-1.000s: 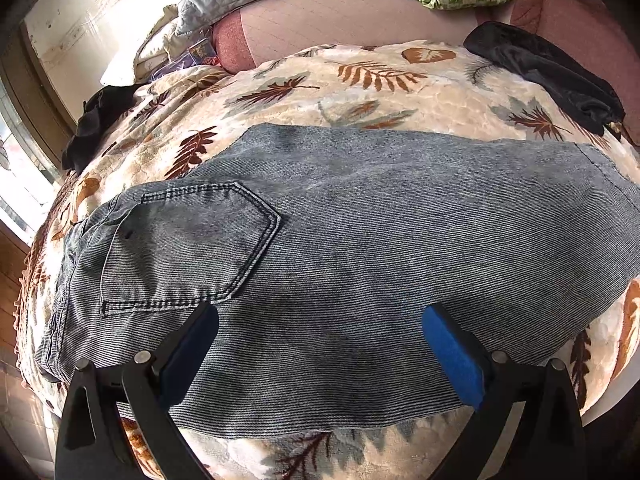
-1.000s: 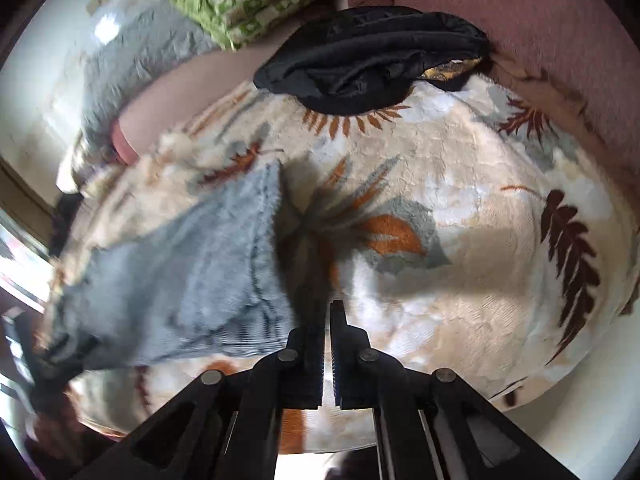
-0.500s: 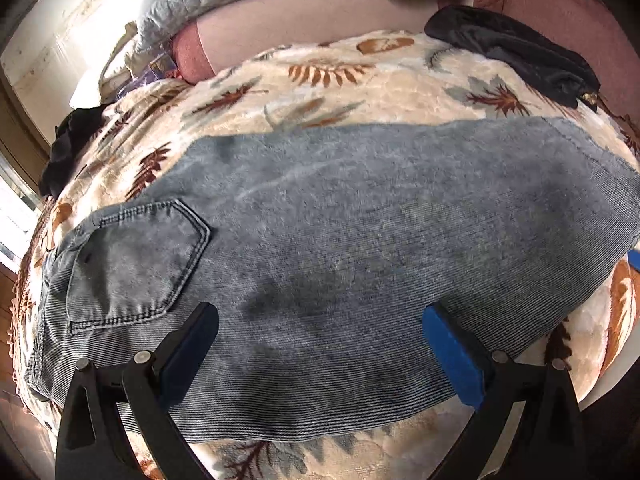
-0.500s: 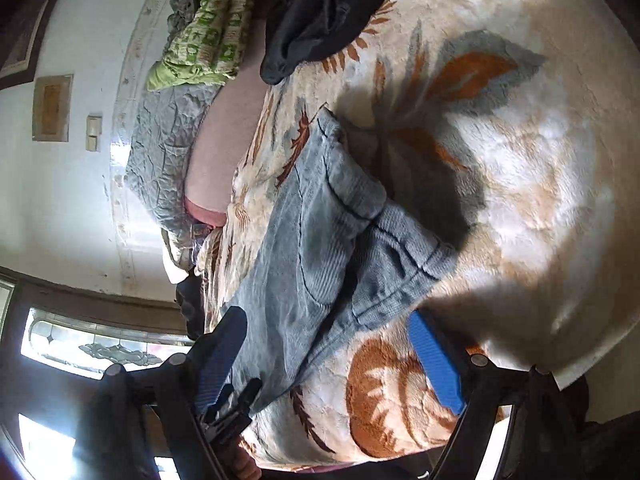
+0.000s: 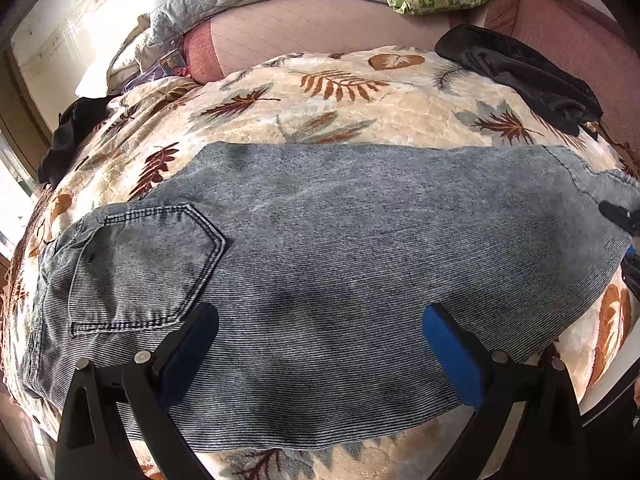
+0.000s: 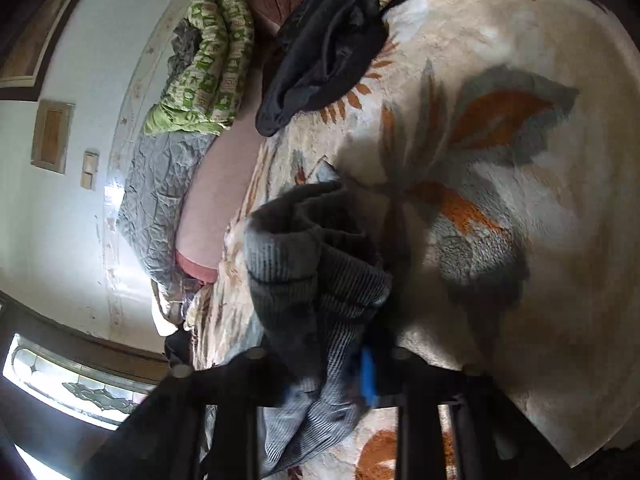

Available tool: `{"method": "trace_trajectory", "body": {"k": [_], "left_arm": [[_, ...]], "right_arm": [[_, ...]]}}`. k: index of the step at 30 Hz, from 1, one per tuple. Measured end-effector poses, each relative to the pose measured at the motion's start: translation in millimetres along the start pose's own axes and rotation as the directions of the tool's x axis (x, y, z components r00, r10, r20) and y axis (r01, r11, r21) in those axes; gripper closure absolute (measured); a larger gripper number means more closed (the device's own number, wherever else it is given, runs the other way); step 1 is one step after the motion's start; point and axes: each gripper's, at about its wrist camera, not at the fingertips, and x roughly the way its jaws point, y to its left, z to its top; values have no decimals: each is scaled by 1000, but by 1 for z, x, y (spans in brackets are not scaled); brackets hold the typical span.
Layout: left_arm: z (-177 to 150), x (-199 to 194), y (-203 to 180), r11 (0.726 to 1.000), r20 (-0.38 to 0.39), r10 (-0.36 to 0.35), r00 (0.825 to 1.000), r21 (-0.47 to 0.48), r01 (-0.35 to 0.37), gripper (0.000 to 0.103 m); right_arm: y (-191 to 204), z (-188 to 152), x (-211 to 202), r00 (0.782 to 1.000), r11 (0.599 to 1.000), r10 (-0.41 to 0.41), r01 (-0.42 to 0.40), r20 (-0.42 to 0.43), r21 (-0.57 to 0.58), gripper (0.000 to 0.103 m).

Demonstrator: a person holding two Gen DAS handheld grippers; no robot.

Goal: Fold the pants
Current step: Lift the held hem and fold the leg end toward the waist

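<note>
Pants: we see the grey-blue denim pants [image 5: 340,264] spread flat across the bed, on the cream fleece blanket with brown and grey leaves [image 5: 360,92]; the back pocket [image 5: 140,268] faces up at the left, the leg ends lie at the right.
Left hand-held gripper: our left hand-held gripper [image 5: 320,344] hovers over the near edge of the pants, its blue pads wide apart — released, grasping nothing.
Right hand-held gripper: our right hand-held gripper [image 6: 320,364] is clenched on the bunched leg end of the pants [image 6: 316,280], and the cloth rises in thick folds between the jaws.
Step in hand: we judge that the leg end is gathered for the fold across toward the waist — this fold is not yet laid.
Next move: it calls for us to carry the leg end over the flat part without dragging the rest, while the left side pins or takes the near edge.
Nearby: a black garment [image 5: 520,80] lies on the far corner of the blanket, well apart from the pants.
</note>
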Motion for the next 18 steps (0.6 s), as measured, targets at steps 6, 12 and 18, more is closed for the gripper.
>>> {"method": "trace_trajectory", "body": {"k": [6,12,18], "left_arm": [[0,-8,34,995,25,56,998,-89,-53,2],[-5,-13,81,970,14,105,994,-221,-99,2],[-9,-26,112,945,42,170,985,-290,-151,2]], "right_arm": [[39,-2,-7,998,983,-43,51,52,-175,83],[132,-26,1,998,869,-53,66,41,-490,83],[190,-102,42,990,723,-98,3,-99,-691,83]]}}
